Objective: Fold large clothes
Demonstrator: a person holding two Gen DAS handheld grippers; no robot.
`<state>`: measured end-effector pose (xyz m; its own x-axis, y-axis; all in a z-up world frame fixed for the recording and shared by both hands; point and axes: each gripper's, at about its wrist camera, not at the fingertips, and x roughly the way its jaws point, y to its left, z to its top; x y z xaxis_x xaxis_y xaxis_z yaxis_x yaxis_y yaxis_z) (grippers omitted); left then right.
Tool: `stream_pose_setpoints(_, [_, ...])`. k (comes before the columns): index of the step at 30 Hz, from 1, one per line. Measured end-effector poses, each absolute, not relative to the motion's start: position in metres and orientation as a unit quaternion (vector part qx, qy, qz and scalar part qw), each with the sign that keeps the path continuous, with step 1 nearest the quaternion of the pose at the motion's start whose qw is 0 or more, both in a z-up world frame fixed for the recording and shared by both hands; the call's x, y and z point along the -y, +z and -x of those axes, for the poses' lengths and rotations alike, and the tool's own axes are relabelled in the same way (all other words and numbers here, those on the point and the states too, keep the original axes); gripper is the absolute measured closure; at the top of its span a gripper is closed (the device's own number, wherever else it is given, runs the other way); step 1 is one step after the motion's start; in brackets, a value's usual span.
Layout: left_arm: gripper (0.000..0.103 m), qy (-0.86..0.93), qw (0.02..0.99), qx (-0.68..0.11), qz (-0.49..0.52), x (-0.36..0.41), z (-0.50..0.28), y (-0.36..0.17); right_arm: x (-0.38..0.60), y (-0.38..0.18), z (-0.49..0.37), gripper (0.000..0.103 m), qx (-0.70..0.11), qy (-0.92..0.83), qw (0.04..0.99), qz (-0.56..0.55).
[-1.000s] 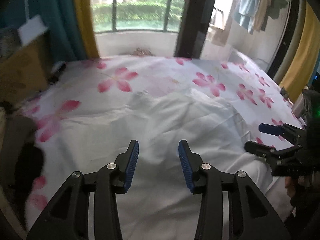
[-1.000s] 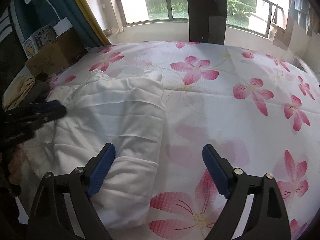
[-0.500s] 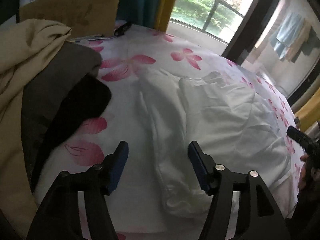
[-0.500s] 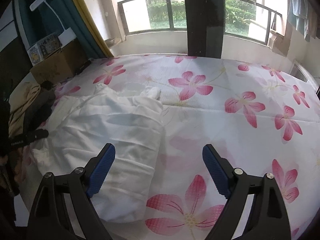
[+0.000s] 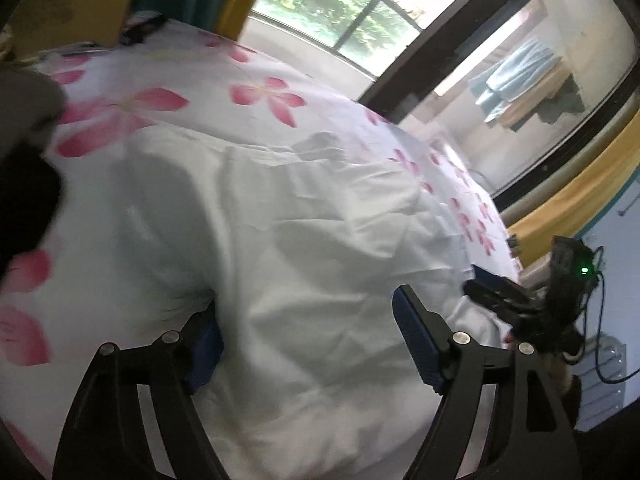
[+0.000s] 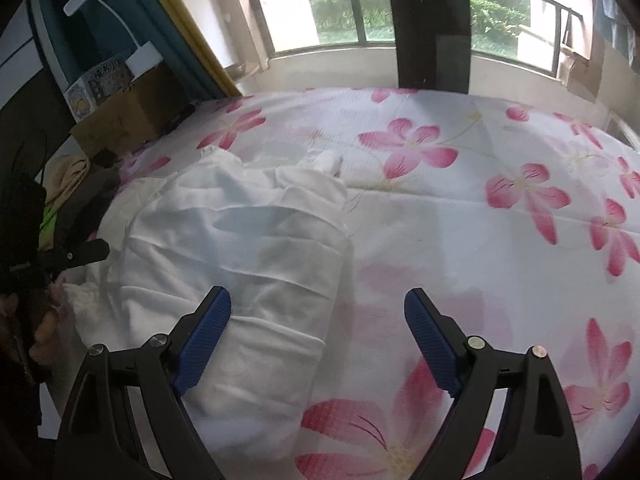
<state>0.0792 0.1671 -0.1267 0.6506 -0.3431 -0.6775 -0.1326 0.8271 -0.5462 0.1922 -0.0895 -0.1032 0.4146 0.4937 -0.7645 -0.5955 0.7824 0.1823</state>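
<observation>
Left gripper (image 5: 308, 336): jaws opening, spread wide; white cloth bulges between the fingers, and whether the pads press on it cannot be told.
Left gripper, hidden part: the left pad (image 5: 204, 354) is half sunk behind a fold, only its lower end showing; the right pad stands clear above the cloth.
Left gripper, pose: tilted down at the bed and rolled, so the window runs slantwise across its view.
Right gripper (image 6: 318, 328): jaws spread wide, nothing pinched; the left finger hangs over the cloth's right edge, the right finger over bare sheet.
Right gripper, pose: angled down near the bed's near edge; in the left wrist view it shows dark and partly cut off at the right, a green light on its body.
White garment (image 6: 240, 248): a rumpled, partly folded bundle toward the bed's near left corner; its near end runs under the fingers, out of view.
Bedsheet (image 6: 460, 216): white with pink flowers, covering the bed to its far edge by the window.
Hand (image 6: 38, 320): at the left rim of the right wrist view, dim and mostly cut off.
Pile of clothes (image 6: 74, 184): tan and dark, at the bed's left edge, blurred.
</observation>
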Motion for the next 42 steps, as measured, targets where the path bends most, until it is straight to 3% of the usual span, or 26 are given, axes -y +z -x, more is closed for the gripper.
stream_pose_setpoints(14, [0.019, -0.08, 0.868, -0.426, 0.243, -0.122, -0.12, -0.118, 0.077, -0.12, -0.201, 0.018, -0.442, 0.347, 0.826, 0.053])
stream_pose_setpoints(23, [0.02, -0.054, 0.882, -0.437, 0.169, -0.108, -0.132, -0.123, 0.065, -0.121, -0.204, 0.031, -0.438, 0.367, 0.82, 0.031])
stream_pose_setpoints(26, [0.032, -0.065, 0.884, -0.434, 0.162, -0.108, -0.131, -0.123, 0.064, -0.121, -0.204, 0.034, -0.435, 0.367, 0.821, 0.031])
stream_pose_setpoints(28, [0.049, -0.078, 0.882, -0.431, 0.173, -0.108, -0.132, -0.124, 0.065, -0.121, -0.203, 0.043, -0.435, 0.368, 0.821, 0.024])
stream_pose_setpoints(31, [0.062, -0.081, 0.887, -0.423, 0.164, -0.102, -0.13, -0.122, 0.065, -0.121, -0.204, 0.055, -0.436, 0.372, 0.819, 0.014])
stream_pose_setpoints(37, [0.077, -0.07, 0.899, -0.406, 0.148, -0.098, -0.125, -0.111, 0.063, -0.107, -0.199, 0.075, -0.42, 0.377, 0.826, 0.013])
stream_pose_setpoints(42, [0.083, -0.066, 0.908, -0.387, 0.146, -0.101, -0.115, -0.099, 0.058, -0.09, -0.19, 0.079, -0.398, 0.38, 0.834, 0.026])
